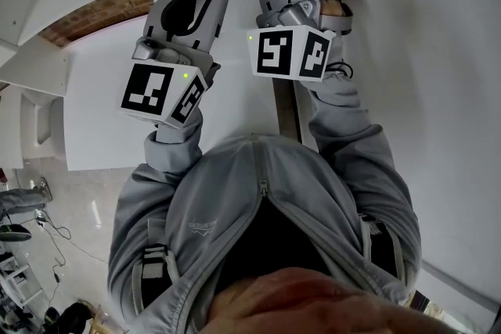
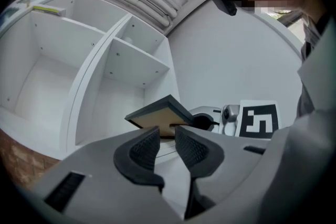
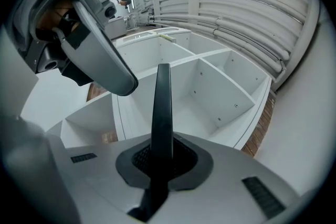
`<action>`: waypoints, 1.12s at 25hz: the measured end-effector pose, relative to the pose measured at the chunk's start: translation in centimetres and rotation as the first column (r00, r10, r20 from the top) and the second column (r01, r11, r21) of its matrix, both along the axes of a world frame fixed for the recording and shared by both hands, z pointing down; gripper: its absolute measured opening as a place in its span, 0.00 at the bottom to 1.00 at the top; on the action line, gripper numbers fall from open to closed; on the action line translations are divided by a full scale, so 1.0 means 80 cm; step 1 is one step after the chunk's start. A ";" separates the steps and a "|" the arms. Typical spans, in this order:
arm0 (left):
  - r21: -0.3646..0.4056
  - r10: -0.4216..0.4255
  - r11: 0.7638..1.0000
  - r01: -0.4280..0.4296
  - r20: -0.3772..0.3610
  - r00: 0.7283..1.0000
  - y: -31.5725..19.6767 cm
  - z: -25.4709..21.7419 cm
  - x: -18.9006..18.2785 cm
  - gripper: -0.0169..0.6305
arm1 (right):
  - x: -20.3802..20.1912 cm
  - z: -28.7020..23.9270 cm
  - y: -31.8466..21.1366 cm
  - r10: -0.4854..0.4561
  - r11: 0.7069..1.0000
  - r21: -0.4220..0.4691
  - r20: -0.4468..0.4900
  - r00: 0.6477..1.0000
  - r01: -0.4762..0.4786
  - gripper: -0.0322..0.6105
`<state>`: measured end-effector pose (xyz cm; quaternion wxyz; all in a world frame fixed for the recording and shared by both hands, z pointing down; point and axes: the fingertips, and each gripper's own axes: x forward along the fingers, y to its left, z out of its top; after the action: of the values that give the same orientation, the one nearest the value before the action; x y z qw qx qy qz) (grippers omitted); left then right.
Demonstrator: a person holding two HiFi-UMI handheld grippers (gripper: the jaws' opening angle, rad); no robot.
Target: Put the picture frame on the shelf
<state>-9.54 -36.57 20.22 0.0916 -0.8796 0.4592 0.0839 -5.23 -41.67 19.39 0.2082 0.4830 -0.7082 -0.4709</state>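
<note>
Your left gripper [image 2: 167, 139] is in front of the shelf [image 2: 137, 63], jaws slightly apart with nothing between them. Your right gripper [image 3: 160, 157] is clamped on the picture frame [image 3: 161, 107]. The frame is edge-on, in the air just short of the shelf's open compartments, not on it yet.

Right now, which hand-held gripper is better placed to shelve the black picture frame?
The right hand-held gripper: shut on the black picture frame, facing the white shelf. The left hand-held gripper is open, empty.
</note>
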 end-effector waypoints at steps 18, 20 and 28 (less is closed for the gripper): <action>0.067 -0.002 0.998 0.004 -0.035 0.999 -0.001 -0.018 -0.013 0.17 | -0.008 0.014 -0.008 0.023 1.000 0.018 -0.129 0.991 -0.021 0.11; 0.063 -0.005 0.998 0.007 -0.034 0.999 -0.002 -0.017 -0.013 0.17 | -0.008 0.015 -0.007 0.014 1.000 0.001 -0.119 0.993 -0.014 0.11; 0.044 -0.024 0.999 0.026 -0.031 0.999 -0.006 -0.011 -0.019 0.17 | 0.009 0.010 0.014 -0.098 0.980 -0.164 0.114 0.989 0.116 0.34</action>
<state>-11.08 -37.06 19.34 0.1052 -0.8702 0.4696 0.1062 -4.55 -40.58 20.23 0.1852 0.4490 -0.7808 -0.3931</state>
